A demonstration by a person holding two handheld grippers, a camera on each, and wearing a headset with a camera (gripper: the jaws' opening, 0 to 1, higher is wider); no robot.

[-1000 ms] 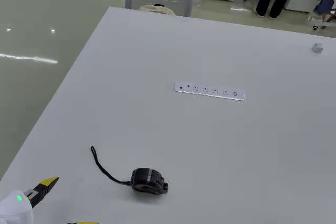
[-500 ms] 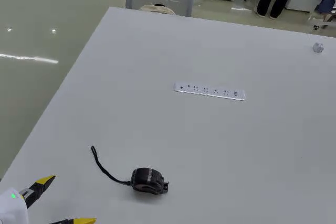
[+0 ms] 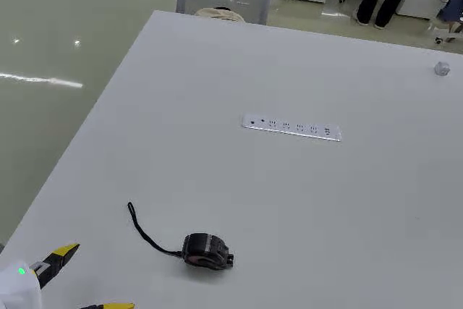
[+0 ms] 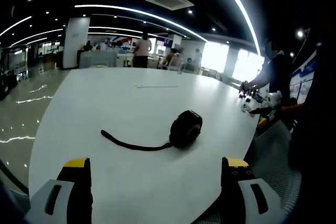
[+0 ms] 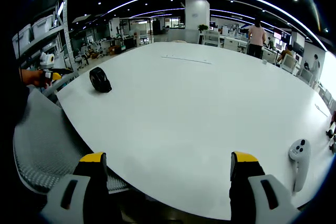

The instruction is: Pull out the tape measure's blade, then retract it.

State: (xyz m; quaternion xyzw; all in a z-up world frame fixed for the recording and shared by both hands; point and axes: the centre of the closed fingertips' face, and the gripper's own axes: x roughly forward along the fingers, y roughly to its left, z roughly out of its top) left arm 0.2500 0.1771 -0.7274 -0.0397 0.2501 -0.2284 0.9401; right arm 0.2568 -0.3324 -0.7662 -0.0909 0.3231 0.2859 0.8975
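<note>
In the head view the tape measure [image 3: 207,251] lies near the table's [image 3: 217,70] near-left corner, its strap [image 3: 148,233] trailing left and a power strip [image 3: 291,127] well beyond it. The left gripper view has the left gripper [image 4: 156,163] spread wide and empty, facing the tape measure. The right gripper view has the right gripper [image 5: 169,157] equally wide and empty, with what may be a controller [image 5: 299,156] lying near the table's edge.

Three views on one white table [image 3: 325,200].
It is looked down on from its near corner in the head view, skimmed close to the tape measure [image 4: 186,128] in the left gripper view, and taken from off its edge, farther back, in the right gripper view. Tape measure and power strip [image 3: 291,127] are shared by all.
</note>
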